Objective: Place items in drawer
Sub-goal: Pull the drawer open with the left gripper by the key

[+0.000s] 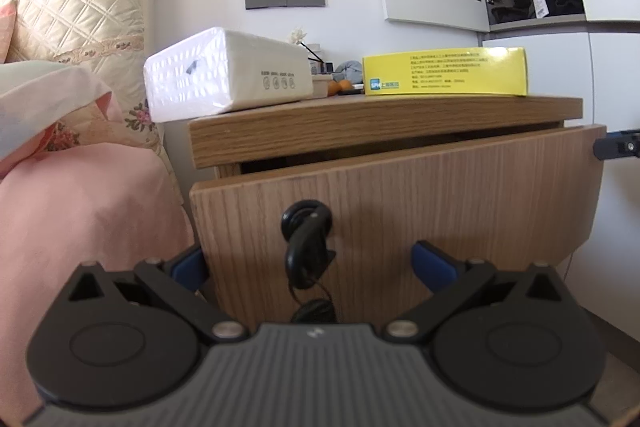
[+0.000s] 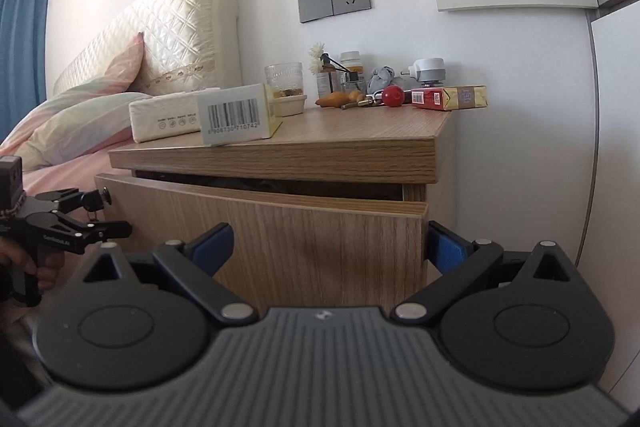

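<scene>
A wooden nightstand has its drawer front pulled out a little, leaving a dark gap under the top. A black ring handle hangs on the front. My left gripper is open, level with the handle and just short of it, holding nothing. My right gripper is open too, and the right edge of the drawer front lies between its blue fingers. On top sit a white tissue pack, a yellow box, a red-and-gold pack and a red ball.
A bed with pink sheets and pillows adjoins the nightstand on the left. A glass, bottles, keys and a plug adapter crowd the back of the top. A white wardrobe stands on the right. A hand holds the left gripper.
</scene>
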